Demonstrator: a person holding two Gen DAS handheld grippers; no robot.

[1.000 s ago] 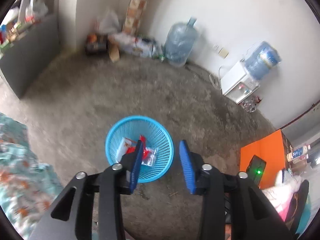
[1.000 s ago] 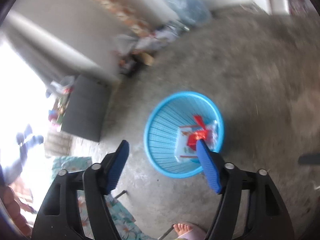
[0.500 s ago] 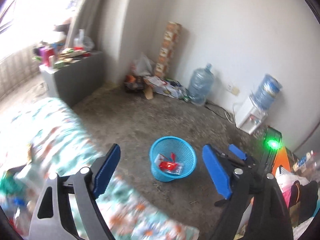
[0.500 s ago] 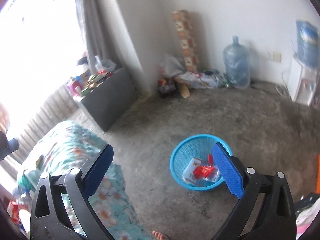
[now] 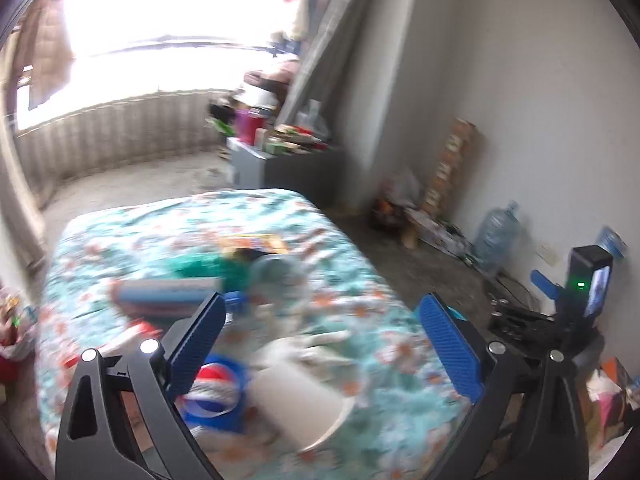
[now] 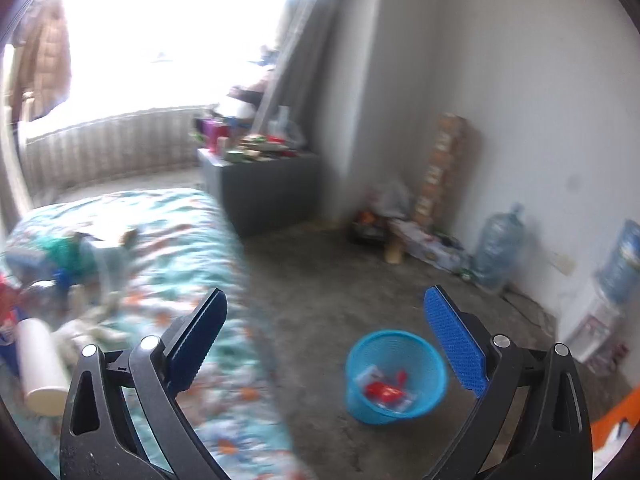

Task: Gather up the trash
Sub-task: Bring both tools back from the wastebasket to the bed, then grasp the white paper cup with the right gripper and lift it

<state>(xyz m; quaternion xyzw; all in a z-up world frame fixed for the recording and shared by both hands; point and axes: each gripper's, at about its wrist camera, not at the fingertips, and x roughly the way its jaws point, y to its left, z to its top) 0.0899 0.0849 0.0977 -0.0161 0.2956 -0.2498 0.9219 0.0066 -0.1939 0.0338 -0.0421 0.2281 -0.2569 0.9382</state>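
Blurred trash lies on a bed with a teal flowered cover (image 5: 360, 280): a white paper cup (image 5: 304, 404) on its side, a blue, red and white wrapper (image 5: 212, 392), a clear plastic tub (image 5: 280, 276), a green bag (image 5: 204, 268) and a grey-blue box (image 5: 168, 294). My left gripper (image 5: 322, 308) hangs over these; its jaws are opening, with nothing between them. In the right wrist view a blue mesh basket (image 6: 428, 404) stands on the floor, with red wrappers (image 6: 384, 390) inside. My right gripper (image 6: 324, 300) is open and empty above the bed's edge, left of the basket.
A grey cabinet (image 6: 264, 188) loaded with clutter stands past the bed by the curtain. Along the wall are a tall cardboard box (image 6: 444, 160), a heap of bags, and water jugs (image 6: 496, 248). Bare concrete floor (image 6: 360, 280) lies between bed and wall.
Both views swung up and away from the basket toward the bed. Both pairs of jaws spread wide. The basket left the left wrist view; the trash on the bed came in.
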